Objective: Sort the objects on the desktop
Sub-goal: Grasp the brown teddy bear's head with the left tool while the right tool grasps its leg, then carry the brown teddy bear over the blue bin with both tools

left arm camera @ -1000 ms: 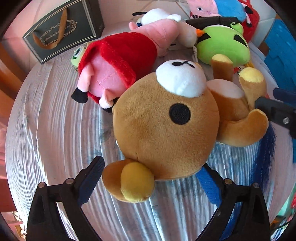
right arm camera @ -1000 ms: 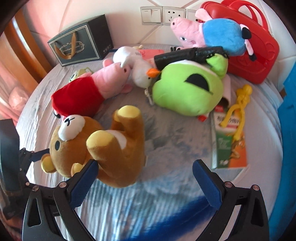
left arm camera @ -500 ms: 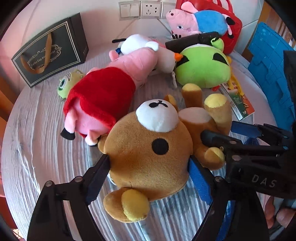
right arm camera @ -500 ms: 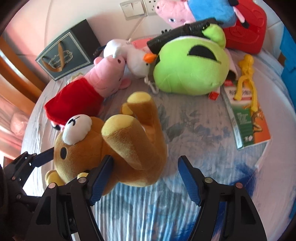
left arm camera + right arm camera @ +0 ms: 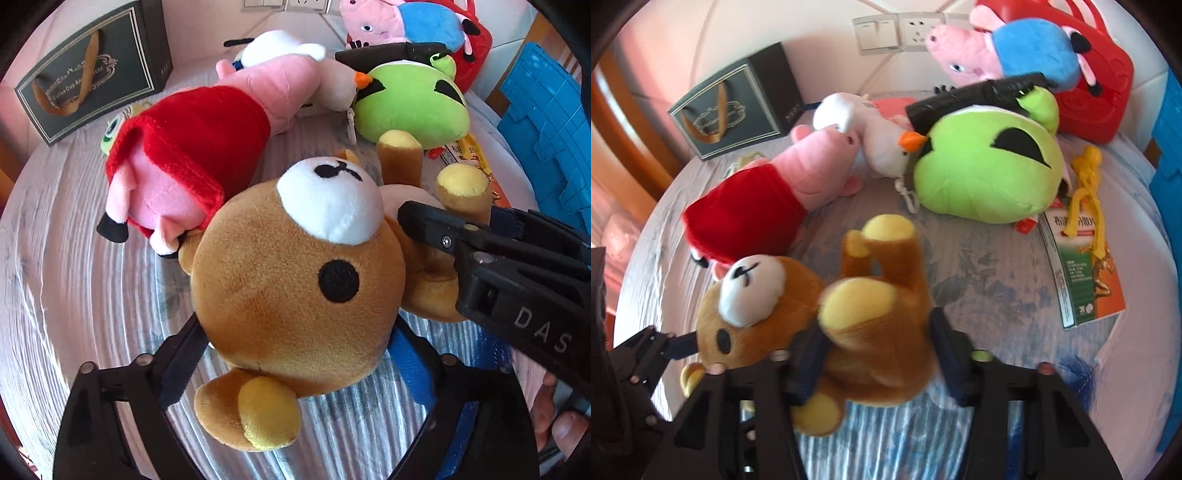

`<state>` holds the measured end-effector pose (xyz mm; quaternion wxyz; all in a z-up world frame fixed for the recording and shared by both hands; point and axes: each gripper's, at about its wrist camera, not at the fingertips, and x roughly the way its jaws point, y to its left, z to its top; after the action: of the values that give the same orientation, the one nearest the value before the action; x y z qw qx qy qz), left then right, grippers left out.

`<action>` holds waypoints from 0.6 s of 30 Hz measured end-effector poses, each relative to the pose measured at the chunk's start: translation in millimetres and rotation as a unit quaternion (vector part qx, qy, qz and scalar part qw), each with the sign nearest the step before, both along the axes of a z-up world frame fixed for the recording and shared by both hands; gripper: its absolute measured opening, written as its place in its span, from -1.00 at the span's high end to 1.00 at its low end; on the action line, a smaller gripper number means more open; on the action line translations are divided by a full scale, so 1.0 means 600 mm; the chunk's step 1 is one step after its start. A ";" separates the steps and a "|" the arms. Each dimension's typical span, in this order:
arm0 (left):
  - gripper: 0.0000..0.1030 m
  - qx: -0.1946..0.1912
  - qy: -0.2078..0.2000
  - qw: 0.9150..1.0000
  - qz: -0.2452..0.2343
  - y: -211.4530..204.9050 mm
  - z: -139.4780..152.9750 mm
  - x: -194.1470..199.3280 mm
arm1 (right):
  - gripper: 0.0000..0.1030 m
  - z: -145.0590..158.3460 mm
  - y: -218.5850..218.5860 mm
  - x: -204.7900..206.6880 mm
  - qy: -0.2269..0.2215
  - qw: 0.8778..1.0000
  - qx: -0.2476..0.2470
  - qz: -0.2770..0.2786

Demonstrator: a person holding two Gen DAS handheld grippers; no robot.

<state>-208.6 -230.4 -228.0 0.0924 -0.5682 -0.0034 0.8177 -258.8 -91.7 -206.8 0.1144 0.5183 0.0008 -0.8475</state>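
A round table (image 5: 997,280) is covered with a pale striped cloth with blue prints. A white wall with a socket plate (image 5: 897,31) is seen behind it. Soft toys are crowded along the back: a pink pig in red (image 5: 192,147), a green plush (image 5: 990,170), a white duck (image 5: 882,147). A dark gift bag (image 5: 88,85) is set at the back left edge, a red bag (image 5: 1097,92) at the back right. A flat box (image 5: 1082,266) is laid near the right edge. Bare cloth is left at the front left and in the middle right.

The brown bear (image 5: 295,291) is found at the front, lying on its back. Its head is gripped by the left gripper (image 5: 295,354), whose jaws are opening a little. Its body is squeezed by the right gripper (image 5: 879,354), whose jaws are closing.
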 end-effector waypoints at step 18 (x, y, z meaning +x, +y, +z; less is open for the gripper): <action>-0.56 0.014 0.155 0.988 -0.021 0.070 0.170 0.074 | 0.37 0.174 0.044 0.117 0.146 0.988 0.055 -0.003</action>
<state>-164.0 -188.3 -126.2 0.1171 -0.4332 0.0120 0.8936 -188.5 -65.3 -102.4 0.0815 0.3950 0.0622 -0.9130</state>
